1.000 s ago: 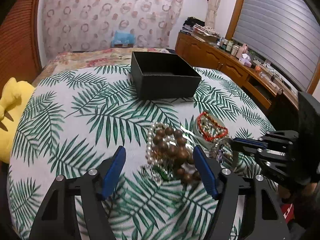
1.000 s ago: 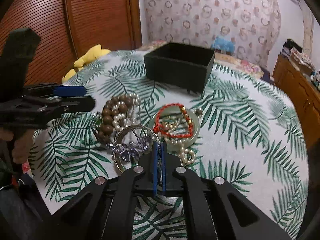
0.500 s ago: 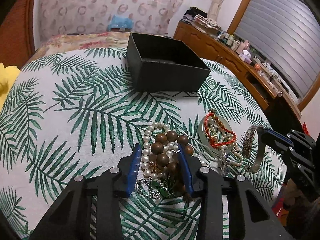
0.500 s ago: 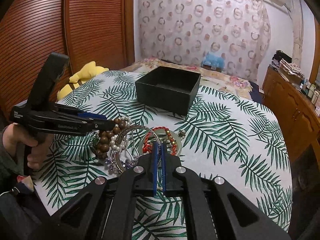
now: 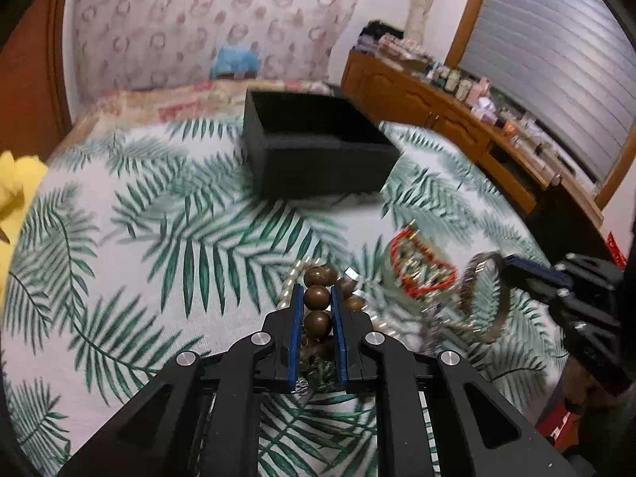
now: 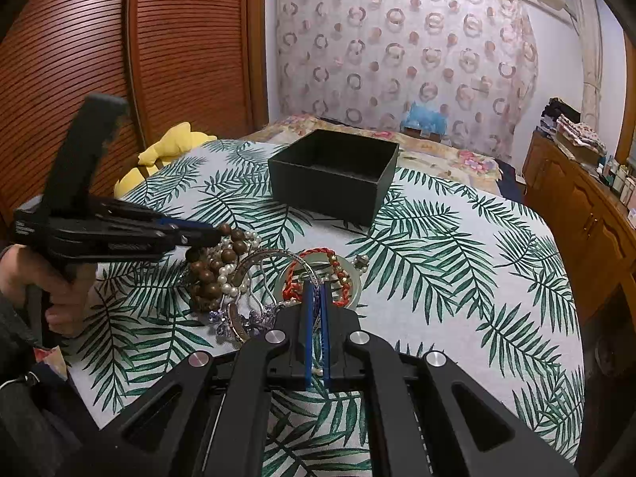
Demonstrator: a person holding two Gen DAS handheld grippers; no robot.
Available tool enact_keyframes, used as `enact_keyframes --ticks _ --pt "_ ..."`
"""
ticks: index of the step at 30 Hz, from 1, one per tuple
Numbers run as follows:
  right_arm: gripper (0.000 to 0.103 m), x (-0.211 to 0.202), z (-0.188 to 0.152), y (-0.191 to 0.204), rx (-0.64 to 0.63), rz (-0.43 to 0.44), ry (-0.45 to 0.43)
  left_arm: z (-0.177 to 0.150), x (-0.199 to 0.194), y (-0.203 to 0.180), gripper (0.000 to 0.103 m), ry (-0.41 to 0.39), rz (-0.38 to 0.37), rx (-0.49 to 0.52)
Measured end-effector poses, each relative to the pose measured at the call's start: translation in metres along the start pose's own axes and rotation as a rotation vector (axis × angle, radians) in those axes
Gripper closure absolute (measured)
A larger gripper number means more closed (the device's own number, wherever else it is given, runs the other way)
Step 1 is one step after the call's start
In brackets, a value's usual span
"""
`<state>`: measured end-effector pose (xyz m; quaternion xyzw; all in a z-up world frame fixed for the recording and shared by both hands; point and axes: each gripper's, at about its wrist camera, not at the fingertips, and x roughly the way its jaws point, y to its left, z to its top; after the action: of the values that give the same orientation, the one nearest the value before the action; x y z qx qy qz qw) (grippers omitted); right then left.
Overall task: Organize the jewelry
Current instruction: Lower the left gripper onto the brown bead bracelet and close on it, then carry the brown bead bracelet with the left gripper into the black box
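A pile of jewelry lies on the palm-leaf tablecloth [image 6: 457, 254]. My left gripper [image 5: 317, 298] is shut on a brown wooden bead bracelet [image 5: 317, 296], which also shows in the right wrist view [image 6: 210, 274], with pearls [image 6: 228, 278] beside it. My right gripper [image 6: 316, 298] is shut on a silver bangle [image 6: 254, 262] and holds it raised; the bangle also shows in the left wrist view [image 5: 475, 290]. A red cord bracelet [image 6: 318, 266] lies on a pale ring. An open black box [image 6: 334, 175] stands farther back.
A yellow plush toy [image 6: 167, 151] lies at the table's left edge. A wooden sideboard [image 6: 584, 214] with small items stands to the right. A bed [image 6: 437, 155] lies behind the table.
My left gripper has closed on the brown bead bracelet and lifted slightly. My right gripper has raised the silver bangle off the pile.
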<state>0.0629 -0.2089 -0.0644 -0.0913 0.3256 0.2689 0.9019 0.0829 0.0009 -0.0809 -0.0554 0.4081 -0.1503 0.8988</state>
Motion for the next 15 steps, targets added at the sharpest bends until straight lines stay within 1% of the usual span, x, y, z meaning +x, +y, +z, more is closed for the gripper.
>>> enact_keyframes --ticks 4,8,15 --pt "0.099 -0.002 0.008 -0.001 -0.007 -0.008 -0.014 0.012 -0.027 -0.013 0.091 -0.073 -0.017 0.031" --pt "0.099 -0.004 0.016 -0.004 -0.015 -0.017 -0.031 0.026 -0.046 -0.026 0.091 -0.120 -0.036 0.068" --pt "0.099 0.001 0.032 -0.012 -0.032 -0.039 -0.046 0.049 -0.066 -0.035 0.091 -0.185 -0.007 0.110"
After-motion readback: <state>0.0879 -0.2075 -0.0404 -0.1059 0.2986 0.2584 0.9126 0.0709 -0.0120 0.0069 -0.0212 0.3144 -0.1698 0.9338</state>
